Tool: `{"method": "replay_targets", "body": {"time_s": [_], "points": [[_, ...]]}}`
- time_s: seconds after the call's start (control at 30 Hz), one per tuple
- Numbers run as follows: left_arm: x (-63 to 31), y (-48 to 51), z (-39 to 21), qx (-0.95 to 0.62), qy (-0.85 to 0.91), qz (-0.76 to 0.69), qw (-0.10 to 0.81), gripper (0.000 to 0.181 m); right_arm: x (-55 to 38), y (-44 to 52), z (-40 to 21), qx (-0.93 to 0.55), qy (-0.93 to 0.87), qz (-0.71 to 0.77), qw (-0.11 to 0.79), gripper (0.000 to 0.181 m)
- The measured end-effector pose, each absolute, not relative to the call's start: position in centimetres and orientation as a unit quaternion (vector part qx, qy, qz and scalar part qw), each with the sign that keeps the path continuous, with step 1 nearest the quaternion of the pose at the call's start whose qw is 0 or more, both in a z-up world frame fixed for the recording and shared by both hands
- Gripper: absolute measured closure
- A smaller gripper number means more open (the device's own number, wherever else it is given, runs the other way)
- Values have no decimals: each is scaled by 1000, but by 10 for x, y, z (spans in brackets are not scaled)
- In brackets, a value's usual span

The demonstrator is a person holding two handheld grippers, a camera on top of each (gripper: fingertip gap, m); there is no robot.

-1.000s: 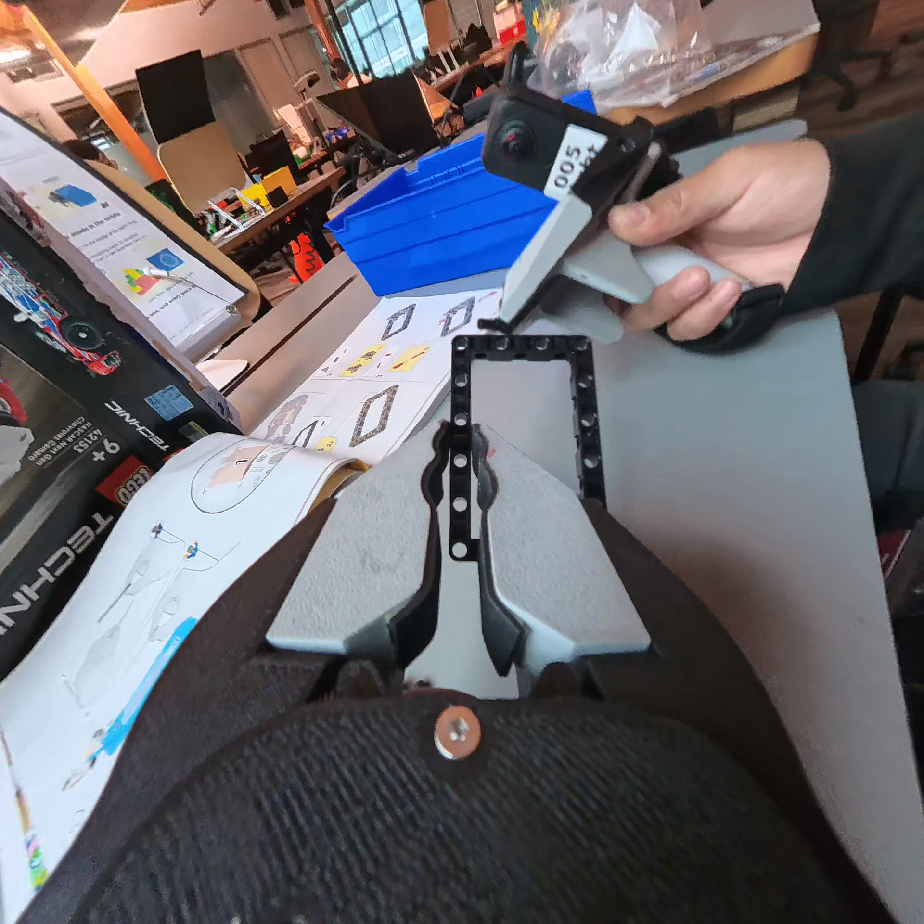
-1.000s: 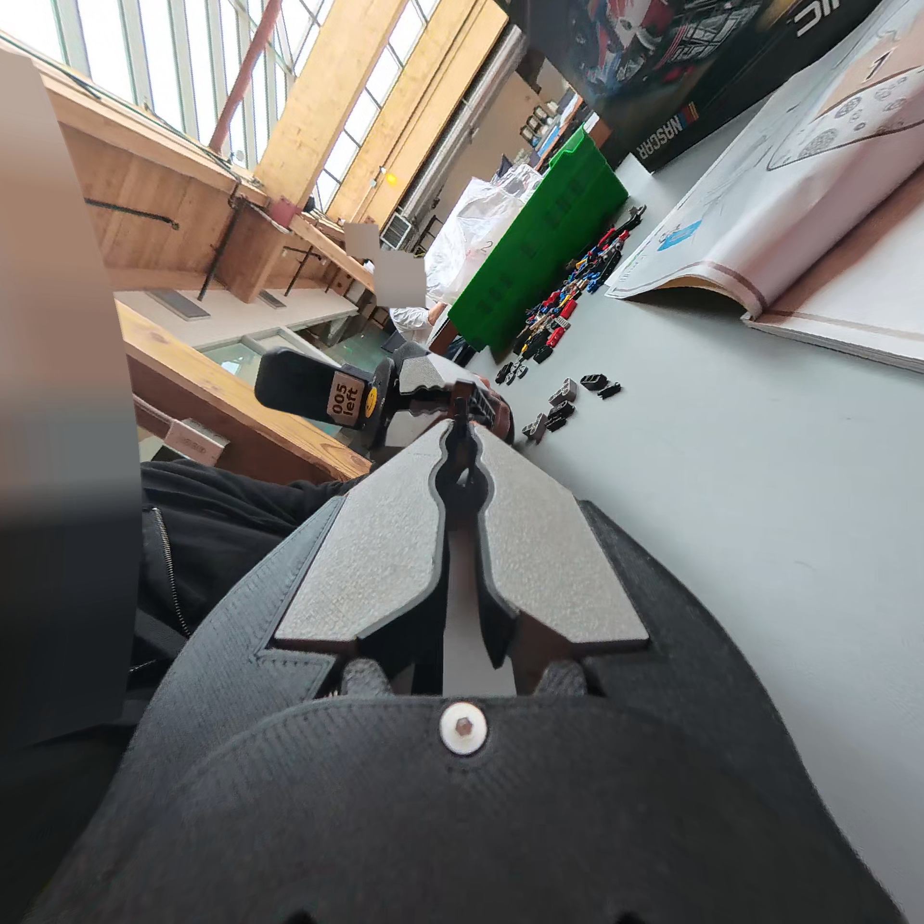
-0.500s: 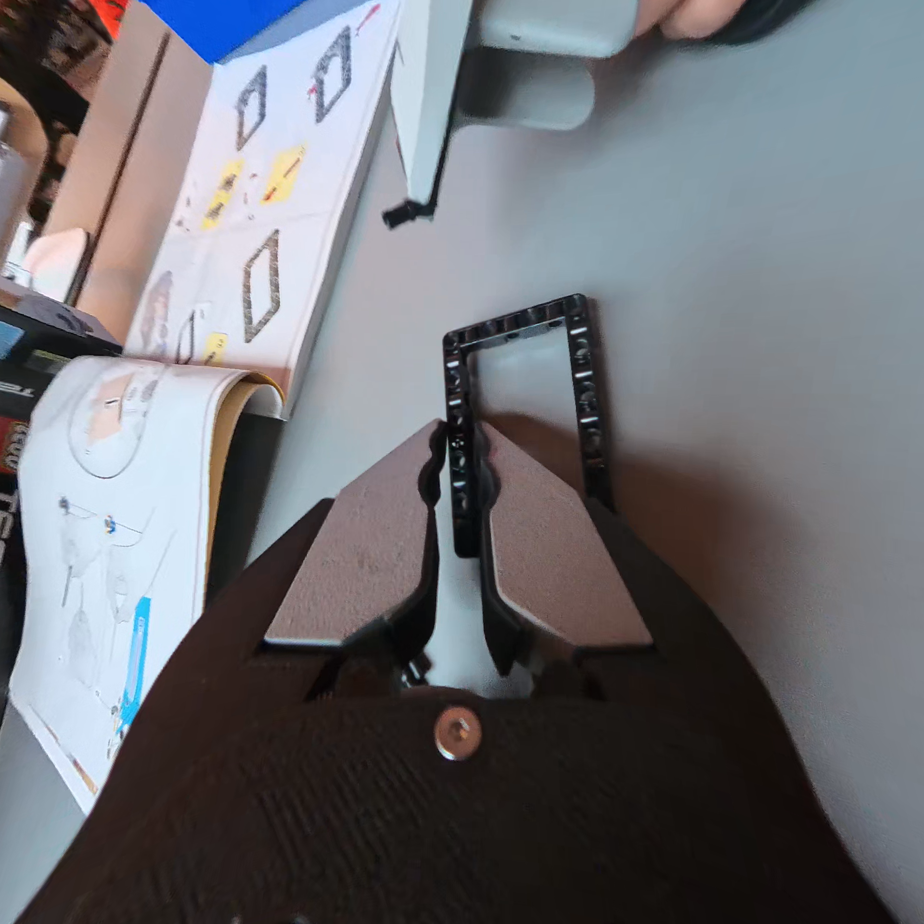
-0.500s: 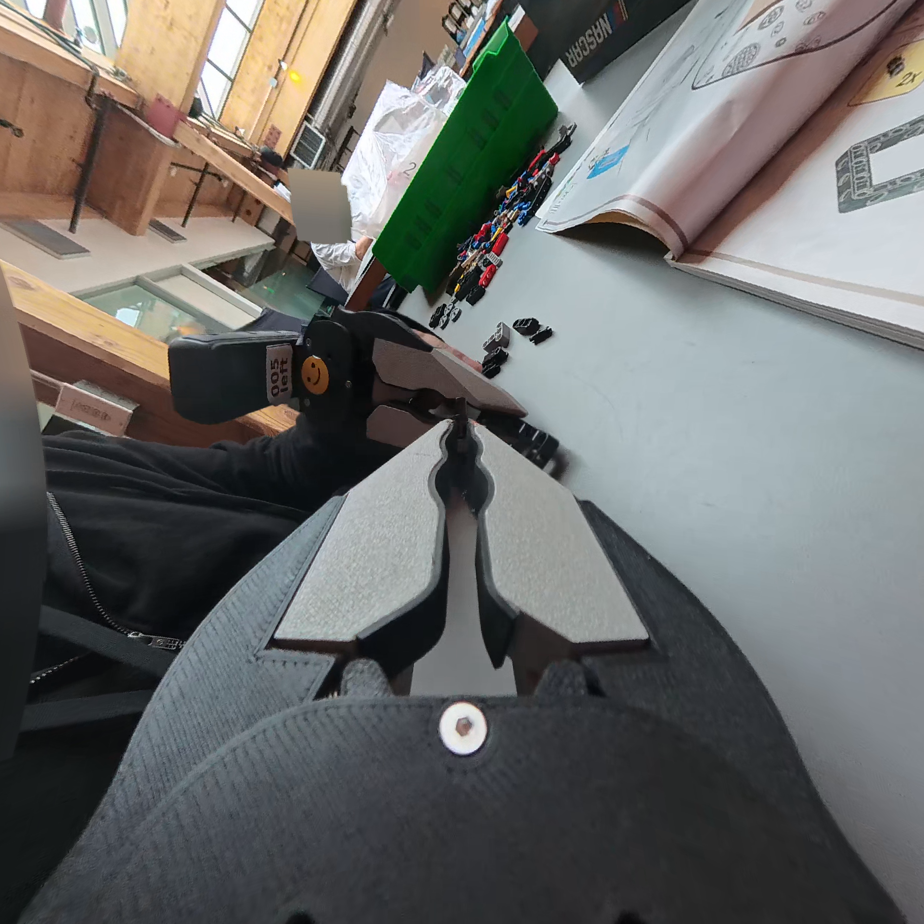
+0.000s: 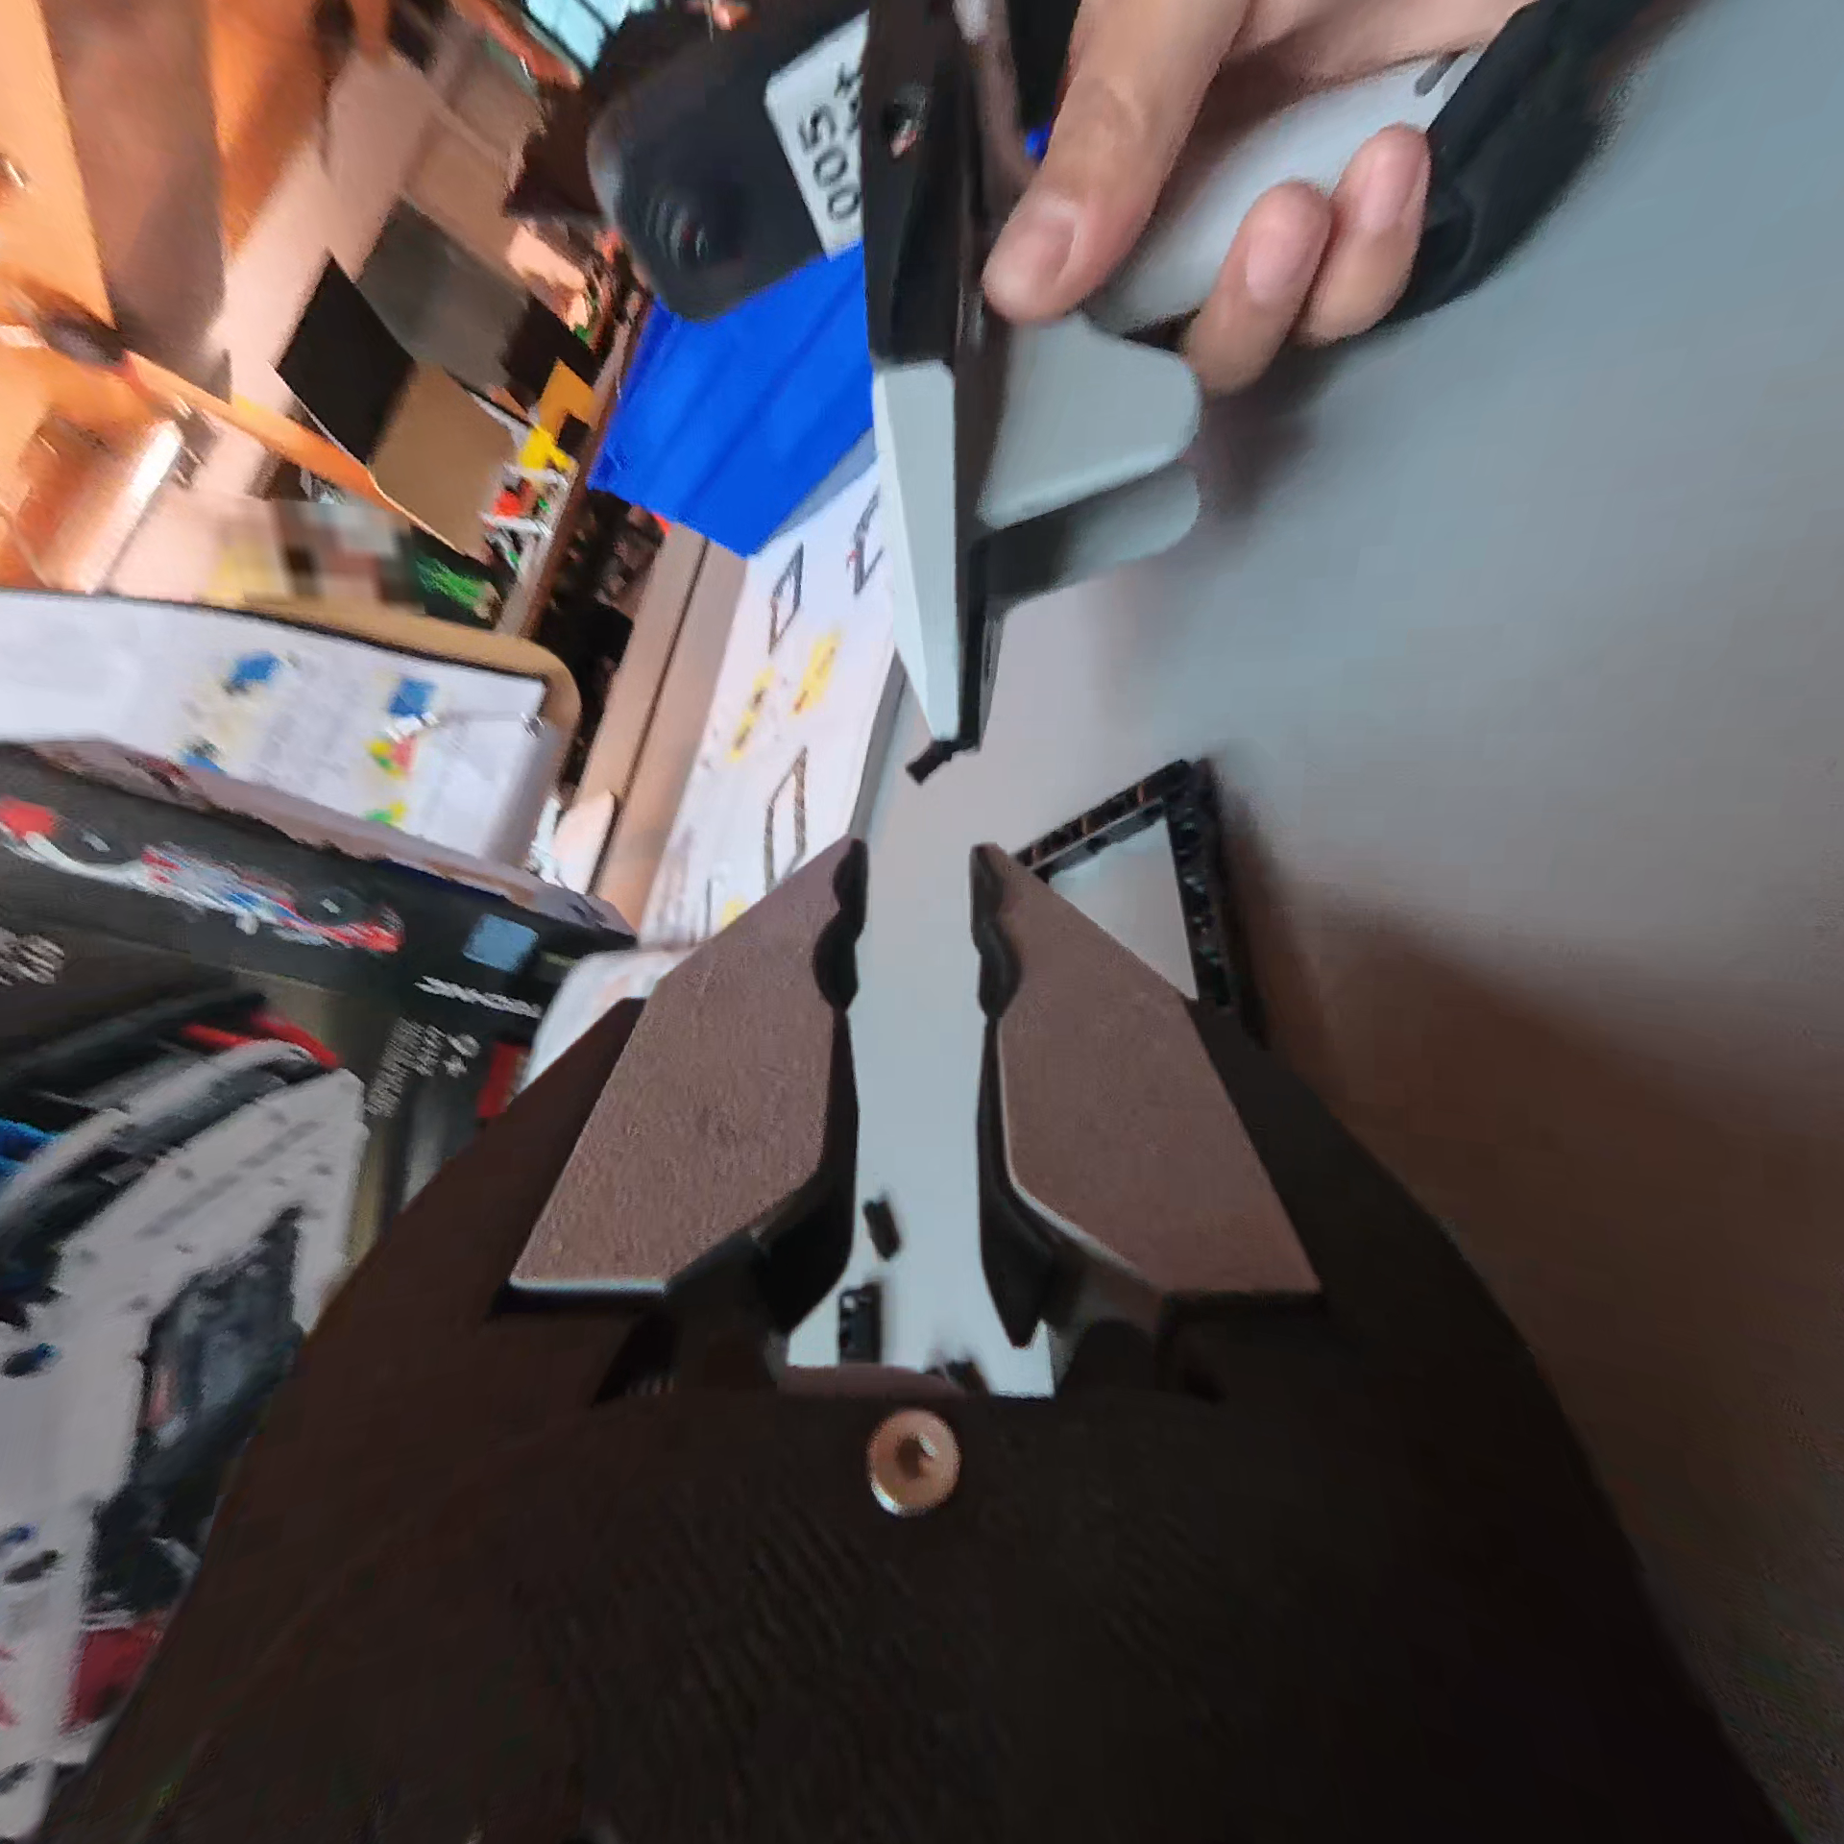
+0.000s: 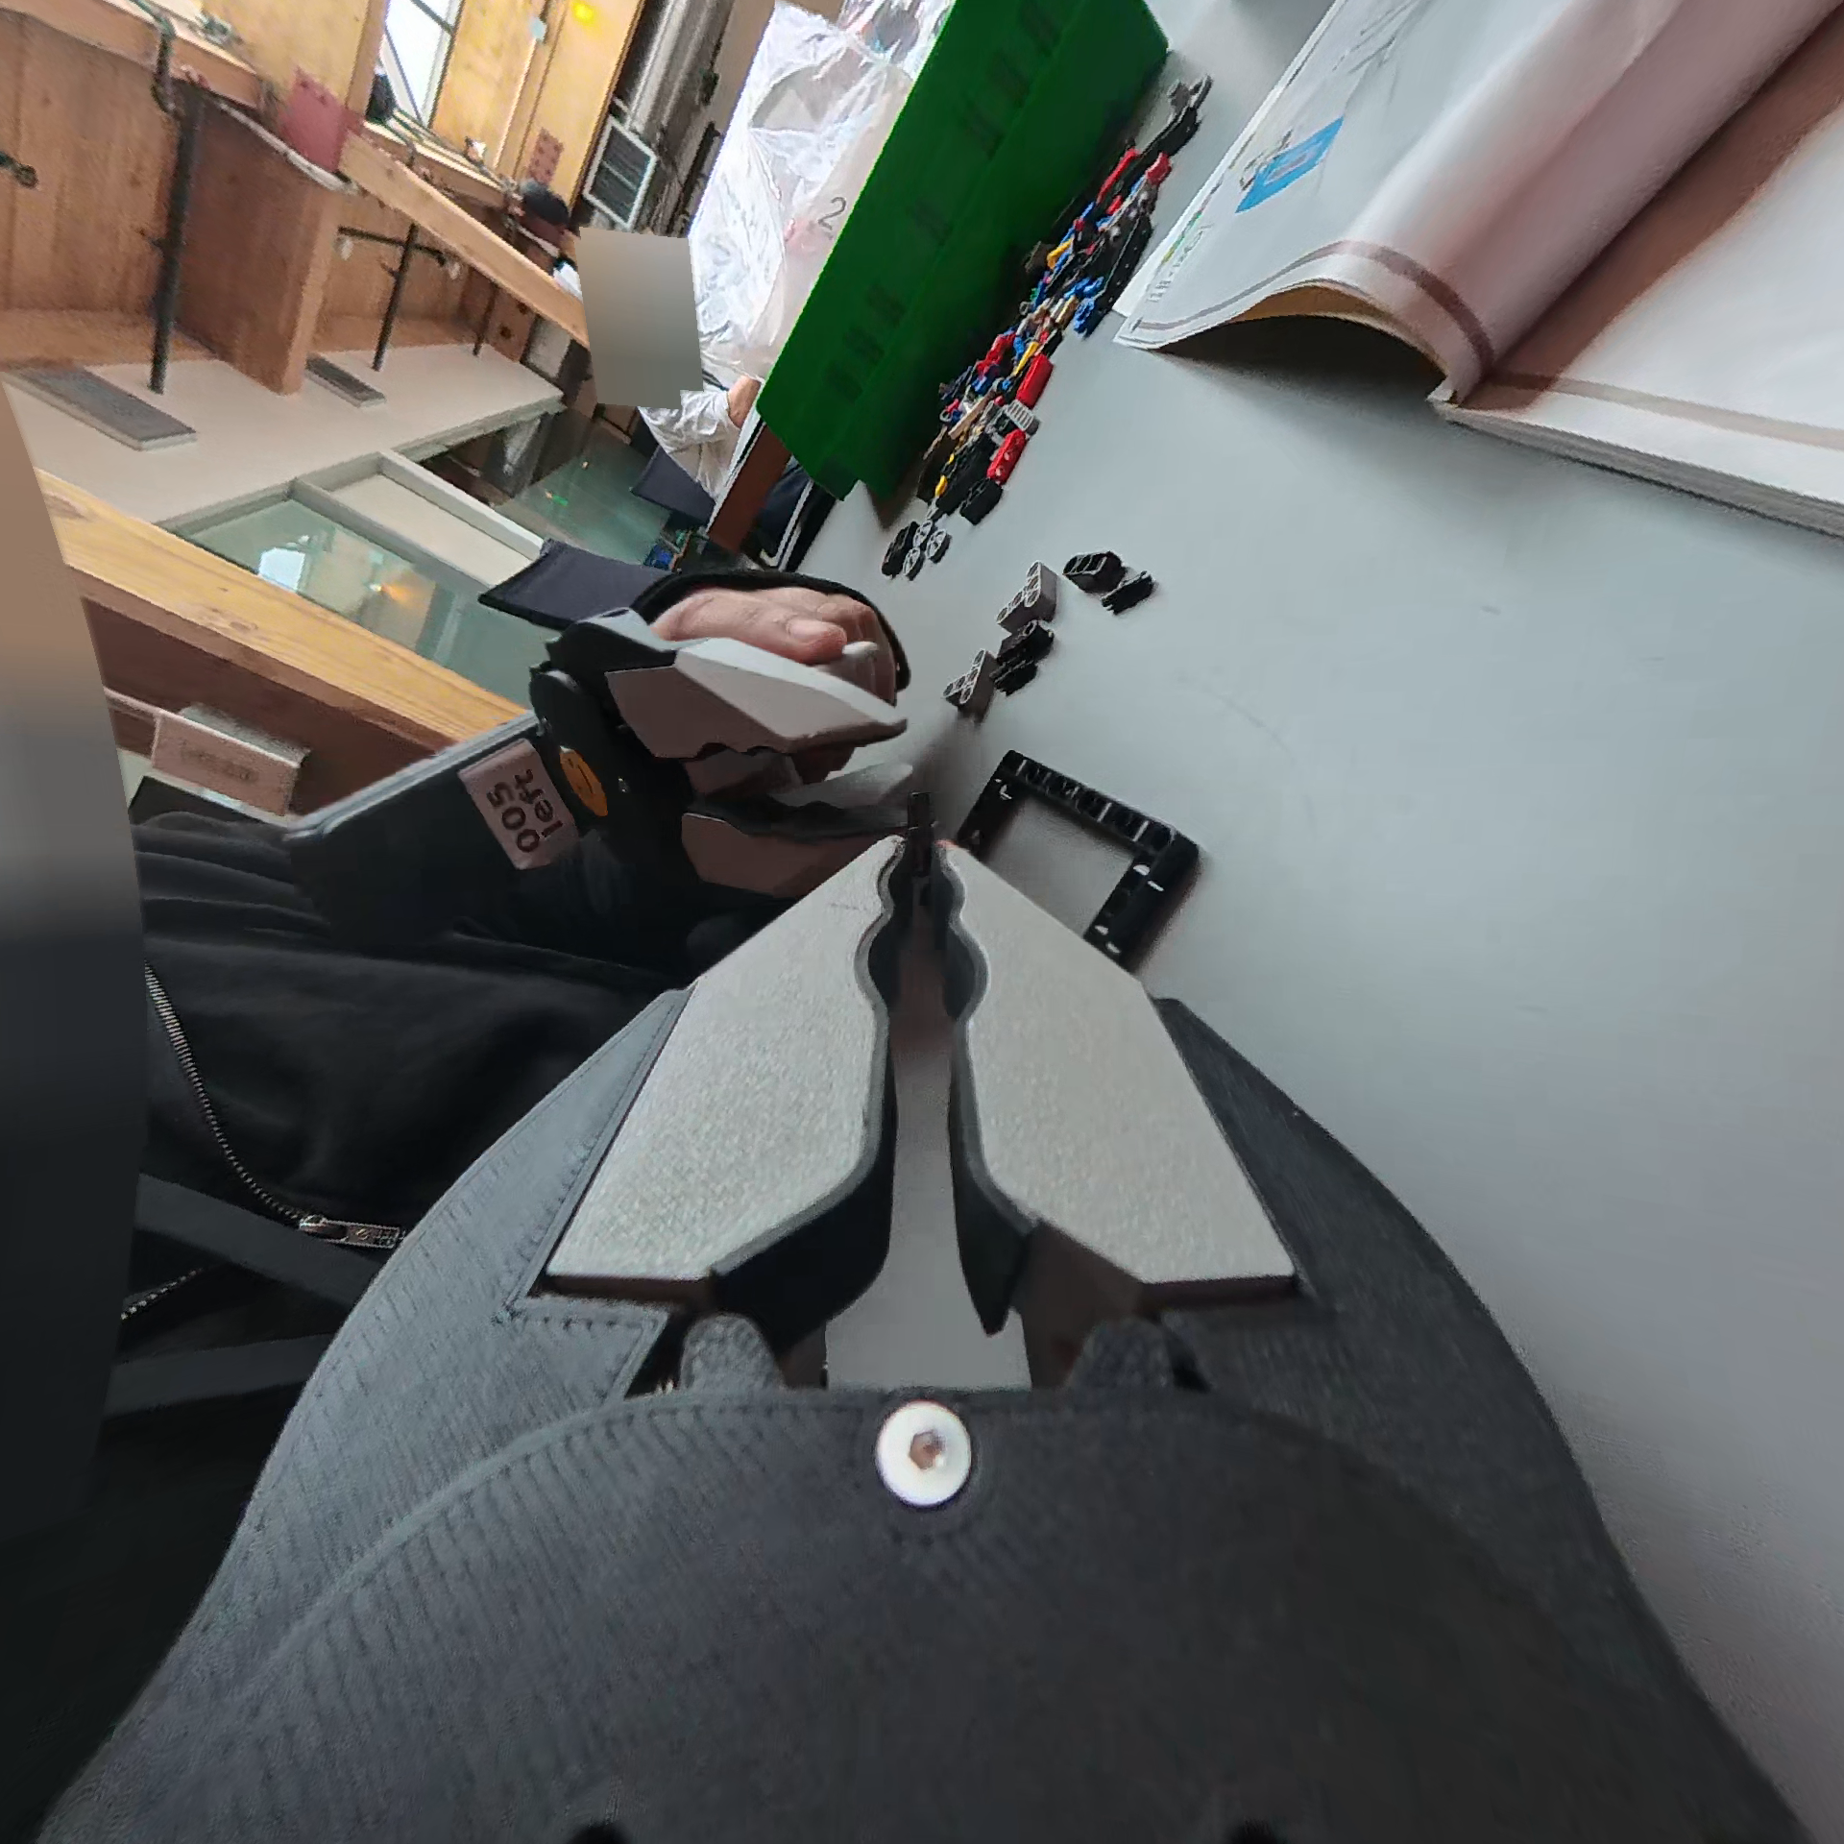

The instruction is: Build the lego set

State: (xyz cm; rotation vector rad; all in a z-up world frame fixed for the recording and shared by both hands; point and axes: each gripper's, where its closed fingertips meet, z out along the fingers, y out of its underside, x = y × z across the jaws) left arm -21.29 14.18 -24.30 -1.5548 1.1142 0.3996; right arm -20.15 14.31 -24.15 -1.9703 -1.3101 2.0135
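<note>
A black rectangular frame (image 5: pixel 1202 898) lies flat on the grey table (image 5: pixel 1497 798), just right of my left gripper (image 5: pixel 918 878), which is open and empty. The frame also shows in the right wrist view (image 6: pixel 1098 808), just beyond my right gripper (image 6: pixel 920 878). The right gripper is shut on a small black pin (image 6: pixel 918 813) that sticks out past its tips. In the left wrist view the right gripper (image 5: pixel 943 743) hangs point-down above the frame's near corner with the pin (image 5: pixel 928 763) at its tip. The left gripper (image 6: pixel 903 753) sits left of the frame.
A green bin (image 6: pixel 948 230) and a pile of coloured pieces (image 6: pixel 1038 349) lie far back. Small black and grey pieces (image 6: pixel 1018 639) lie near the frame. An open instruction booklet (image 6: pixel 1597 200), a blue bin (image 5: pixel 738 419) and the set's box (image 5: pixel 249 898) border the table. My left and right fingertips are right by each other.
My left gripper has opened and let go of the frame, which now lies on the table. The right gripper, still holding the pin, has come closer to the frame.
</note>
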Motion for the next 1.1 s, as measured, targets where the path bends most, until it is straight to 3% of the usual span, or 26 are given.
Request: {"method": "replay_targets", "body": {"time_s": [0.4, 0.63, 0.8, 1.0, 1.1], "points": [[-198, 144, -242, -518, 576, 328, 541, 171, -203, 126, -238, -621, -389, 678, -60, 181], [-201, 144, -248, -520, 585, 326, 531, 178, -206, 129, -243, -635, -384, 668, -48, 181], [-206, 144, -253, -568, 563, 273, 536, 178, -203, 149, -246, -651, -446, 609, 73, 167], [-204, 144, -251, -604, 539, 205, 551, 178, -203, 139, -244, -604, -596, 459, 263, 177], [-203, 143, -249, -605, 533, 195, 558, 178, -204, 129, -245, -580, -636, 417, 292, 174]]}}
